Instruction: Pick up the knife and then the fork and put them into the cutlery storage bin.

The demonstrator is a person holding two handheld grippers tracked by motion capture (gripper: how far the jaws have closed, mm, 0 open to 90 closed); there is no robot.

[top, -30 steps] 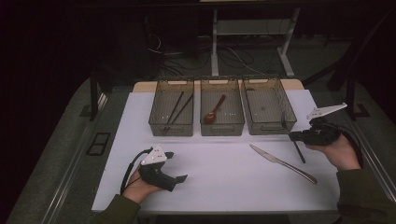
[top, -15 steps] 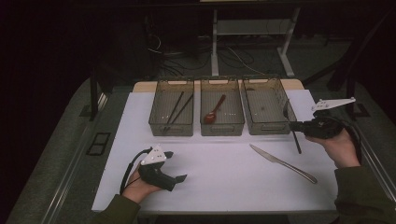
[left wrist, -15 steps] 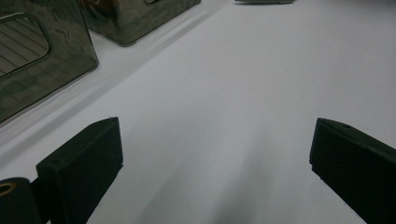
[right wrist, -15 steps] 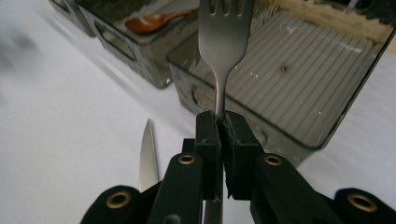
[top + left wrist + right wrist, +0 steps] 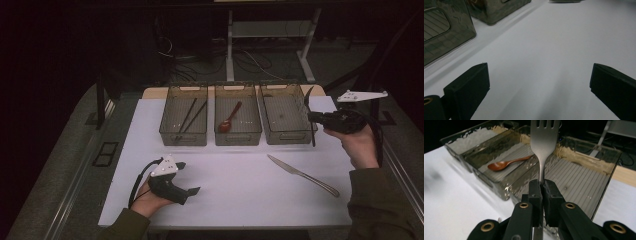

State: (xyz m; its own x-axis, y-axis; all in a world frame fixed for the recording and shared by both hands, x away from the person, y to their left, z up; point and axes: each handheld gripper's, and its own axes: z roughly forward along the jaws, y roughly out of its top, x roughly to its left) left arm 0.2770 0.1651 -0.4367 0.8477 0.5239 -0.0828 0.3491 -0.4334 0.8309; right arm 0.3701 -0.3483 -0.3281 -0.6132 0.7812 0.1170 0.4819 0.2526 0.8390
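Observation:
My right gripper [image 5: 313,119] is shut on a metal fork [image 5: 312,134], held upright in the air just off the right side of the empty right bin [image 5: 287,136]. In the right gripper view the jaws [image 5: 542,185] pinch the fork [image 5: 544,142] at its neck, tines up, in front of the right bin [image 5: 584,182]. My left gripper [image 5: 189,177] rests on the white table near the front left. It stands open, with nothing between its jaws [image 5: 539,82].
Three clear bins stand in a row at the back. The left bin [image 5: 183,136] holds dark chopsticks [image 5: 192,114], and the middle bin [image 5: 238,136] holds a wooden spoon [image 5: 229,119]. A table knife [image 5: 302,175] lies on the white table [image 5: 240,200] at front right.
My right hand has risen and carried the fork up from the table to beside the right bin. The left hand has stayed still.

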